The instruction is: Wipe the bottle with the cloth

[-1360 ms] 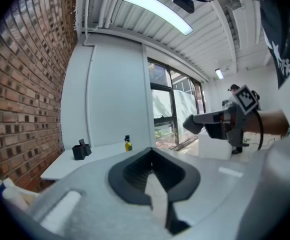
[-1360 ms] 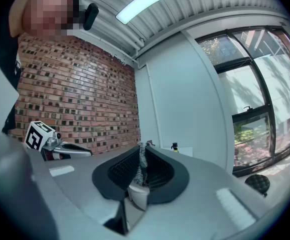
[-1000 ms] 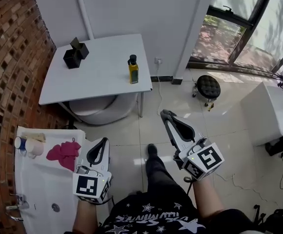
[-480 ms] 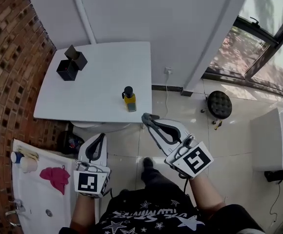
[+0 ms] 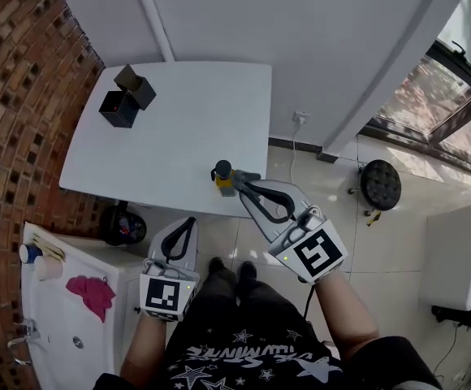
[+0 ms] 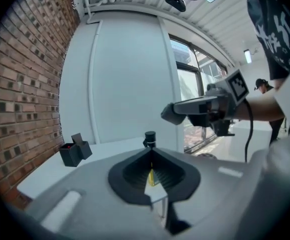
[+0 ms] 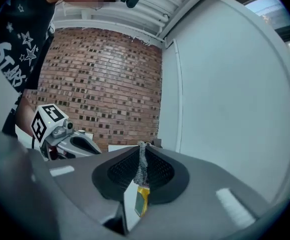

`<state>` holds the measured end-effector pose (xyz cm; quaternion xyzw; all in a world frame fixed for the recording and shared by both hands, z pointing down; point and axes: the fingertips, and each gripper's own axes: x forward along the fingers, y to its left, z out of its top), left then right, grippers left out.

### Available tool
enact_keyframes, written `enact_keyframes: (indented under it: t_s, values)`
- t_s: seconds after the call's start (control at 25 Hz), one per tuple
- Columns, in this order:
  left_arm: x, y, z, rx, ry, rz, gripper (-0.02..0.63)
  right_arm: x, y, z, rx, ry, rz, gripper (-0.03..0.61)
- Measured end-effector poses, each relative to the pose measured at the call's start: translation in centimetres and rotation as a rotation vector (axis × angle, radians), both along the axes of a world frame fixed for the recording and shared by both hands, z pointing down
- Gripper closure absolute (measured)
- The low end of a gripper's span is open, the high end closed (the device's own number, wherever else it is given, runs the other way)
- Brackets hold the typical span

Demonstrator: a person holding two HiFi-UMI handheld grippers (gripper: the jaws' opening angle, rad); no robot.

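Note:
A yellow bottle with a black cap stands near the front edge of the white table. My right gripper reaches over that edge, its tips right beside the bottle; whether they touch I cannot tell. Its jaws are shut on a thin fuzzy grey cloth, with the bottle just behind. My left gripper is shut and empty, short of the table edge. Along its jaws I see the bottle ahead and the right gripper above right.
A black open box sits at the table's back left. A pink cloth lies on the white sink counter at lower left. A brick wall runs along the left. A black stool stands on the floor at right.
Both grippers moved forward toward the table. The right gripper went from over the floor to beside the bottle. The pink cloth stayed on the counter.

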<state>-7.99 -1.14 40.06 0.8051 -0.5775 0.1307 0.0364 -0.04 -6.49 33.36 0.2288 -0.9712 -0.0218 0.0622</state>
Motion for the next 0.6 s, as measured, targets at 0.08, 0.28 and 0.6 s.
enact_keyframes:
  t_s: [0.08,0.28,0.6]
  values:
    - [-0.4,-0.5,0.4,-0.017,-0.002,0.008,0.609,-1.7,-1.3,0.0,-0.007,0.028,-0.028,0.541]
    - [-1.1,-1.8,0.9,-0.03,0.021,0.048,0.609,-4.8,-4.4,1.6,0.004,0.155,-0.058,0.542]
    - [0.0,-3.9,4.7,-0.123,0.05,0.136,0.609,-5.7,-4.6,4.4,-0.05,0.238,-0.052,0.542]
